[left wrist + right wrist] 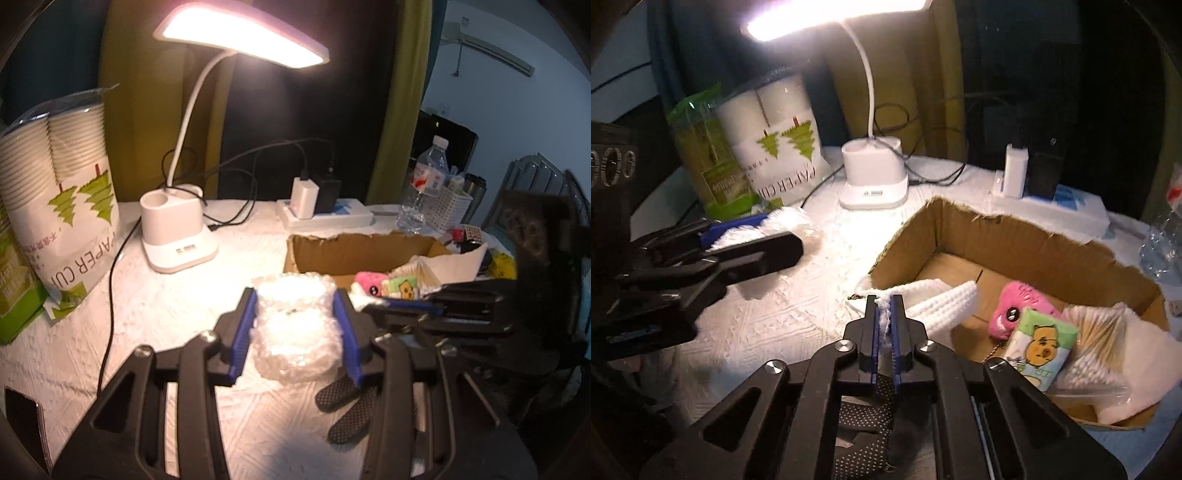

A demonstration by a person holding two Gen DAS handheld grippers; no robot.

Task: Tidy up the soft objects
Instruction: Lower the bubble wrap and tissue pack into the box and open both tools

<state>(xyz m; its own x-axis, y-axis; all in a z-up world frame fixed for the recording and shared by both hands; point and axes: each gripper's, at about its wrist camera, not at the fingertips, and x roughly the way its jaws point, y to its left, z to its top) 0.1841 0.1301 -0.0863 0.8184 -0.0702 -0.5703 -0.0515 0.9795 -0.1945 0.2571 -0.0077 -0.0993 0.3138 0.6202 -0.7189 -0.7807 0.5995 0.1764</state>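
right wrist view: the right gripper (885,308), clamped on a white knitted cloth (945,304) (long axis slanting over the box's near-left corner), sits just outside the cardboard box (1015,236).

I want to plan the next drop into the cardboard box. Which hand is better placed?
Right. The right gripper already pinches the white knitted piece at the box rim; the left gripper holds bubble wrap farther away.

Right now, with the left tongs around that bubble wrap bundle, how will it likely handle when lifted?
The bubble wrap bundle looks puffy and air-filled, so probably light for its bulk. It bulges between the left tongs, so it likely squashes rather than resists. Its glossy plastic may slip under a loose grip.
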